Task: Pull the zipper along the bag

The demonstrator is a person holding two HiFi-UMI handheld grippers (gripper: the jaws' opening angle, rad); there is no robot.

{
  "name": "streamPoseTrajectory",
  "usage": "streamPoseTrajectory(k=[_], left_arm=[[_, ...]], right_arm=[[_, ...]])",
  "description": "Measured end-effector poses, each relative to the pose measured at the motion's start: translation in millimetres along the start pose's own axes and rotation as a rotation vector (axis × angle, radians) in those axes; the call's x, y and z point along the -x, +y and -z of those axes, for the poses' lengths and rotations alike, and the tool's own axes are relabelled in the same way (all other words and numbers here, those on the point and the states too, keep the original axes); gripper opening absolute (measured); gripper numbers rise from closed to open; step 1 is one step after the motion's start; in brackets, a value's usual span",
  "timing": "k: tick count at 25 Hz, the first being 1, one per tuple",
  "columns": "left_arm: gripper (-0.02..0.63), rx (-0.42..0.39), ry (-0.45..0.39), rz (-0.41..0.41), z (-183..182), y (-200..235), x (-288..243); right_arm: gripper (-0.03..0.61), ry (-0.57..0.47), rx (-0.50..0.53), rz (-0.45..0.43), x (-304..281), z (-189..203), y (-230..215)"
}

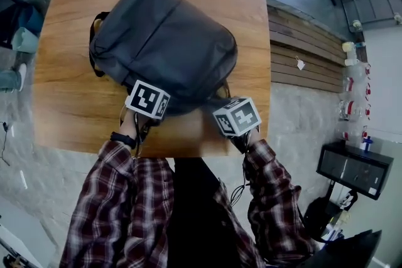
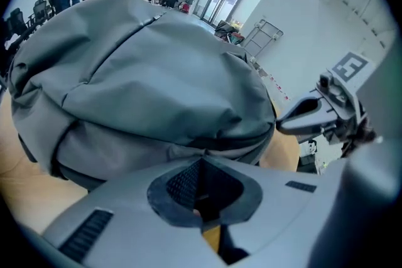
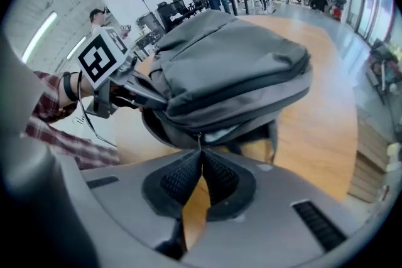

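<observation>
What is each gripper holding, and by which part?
Right gripper pinches the zipper pull; left gripper seems to clamp the bag at its near edge.

One backpack (image 1: 163, 41), one zipper pull (image 3: 200, 142), one table (image 1: 69, 97), two grippers (image 2: 201, 163) (image 3: 201, 157)

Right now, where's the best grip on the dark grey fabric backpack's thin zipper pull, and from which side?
Its free dangling end, from the person's side: the thin zipper pull hangs out of the seam of the dark grey fabric backpack toward that edge. The right gripper is shut on it there.
</observation>
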State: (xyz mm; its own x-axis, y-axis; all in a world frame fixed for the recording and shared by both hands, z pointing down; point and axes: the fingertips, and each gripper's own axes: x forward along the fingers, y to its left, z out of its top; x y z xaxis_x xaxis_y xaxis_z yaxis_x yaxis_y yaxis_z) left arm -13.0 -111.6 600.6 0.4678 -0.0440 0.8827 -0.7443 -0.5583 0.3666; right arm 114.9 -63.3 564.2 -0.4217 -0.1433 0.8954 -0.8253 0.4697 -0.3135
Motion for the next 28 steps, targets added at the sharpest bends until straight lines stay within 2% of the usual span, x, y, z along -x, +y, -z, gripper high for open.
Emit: streamPoseTrajectory(k=[2,5,8,12,13,15,17,19,21,23,25,26,28], left_arm=[[0.008,-0.003,-0.007,0.013,0,0,0],[0.008,0.006,-0.009,0.028,1,0,0],[0.008,-0.013,0.002,0.003,1,9,3],[0.008,-0.100,0.067,-0.098,5,43,18],[0.008,-0.126,0.084,-0.144,7,57,24],[0.008,-0.151,0.088,-0.287,6,93,44],[0.008,-0.081,0.048,-0.401,8,123,69],[0.008,0.066,0.000,-0.435,21,135,96],[0.008,0.222,-0.100,-0.371,31,124,120],[0.008,0.332,-0.219,-0.213,31,91,130],[0.008,0.367,-0.256,-0.085,32,60,122],[0.008,0.358,-0.240,-0.073,36,53,112],[0.008,0.322,-0.195,-0.107,45,53,93]], right_arm=[[0.015,-0.007,0.000,0.025,11,1,-24],[0.020,0.005,0.044,0.060,8,-2,-37],[0.012,-0.027,0.028,0.004,3,-6,-21],[0.011,-0.066,0.057,-0.096,-3,-18,36],[0.011,-0.071,0.072,-0.123,-9,-22,54],[0.011,-0.073,0.101,-0.166,-26,-30,91],[0.011,-0.079,0.119,-0.177,-44,-38,125],[0.011,-0.101,0.109,-0.179,-59,-47,150],[0.011,-0.129,0.084,-0.191,-69,-55,168],[0.011,-0.152,0.067,-0.199,-75,-63,178],[0.011,-0.164,0.057,-0.201,-79,-69,183],[0.011,-0.167,0.054,-0.202,-80,-71,184],[0.011,-0.167,0.052,-0.198,-82,-72,186]])
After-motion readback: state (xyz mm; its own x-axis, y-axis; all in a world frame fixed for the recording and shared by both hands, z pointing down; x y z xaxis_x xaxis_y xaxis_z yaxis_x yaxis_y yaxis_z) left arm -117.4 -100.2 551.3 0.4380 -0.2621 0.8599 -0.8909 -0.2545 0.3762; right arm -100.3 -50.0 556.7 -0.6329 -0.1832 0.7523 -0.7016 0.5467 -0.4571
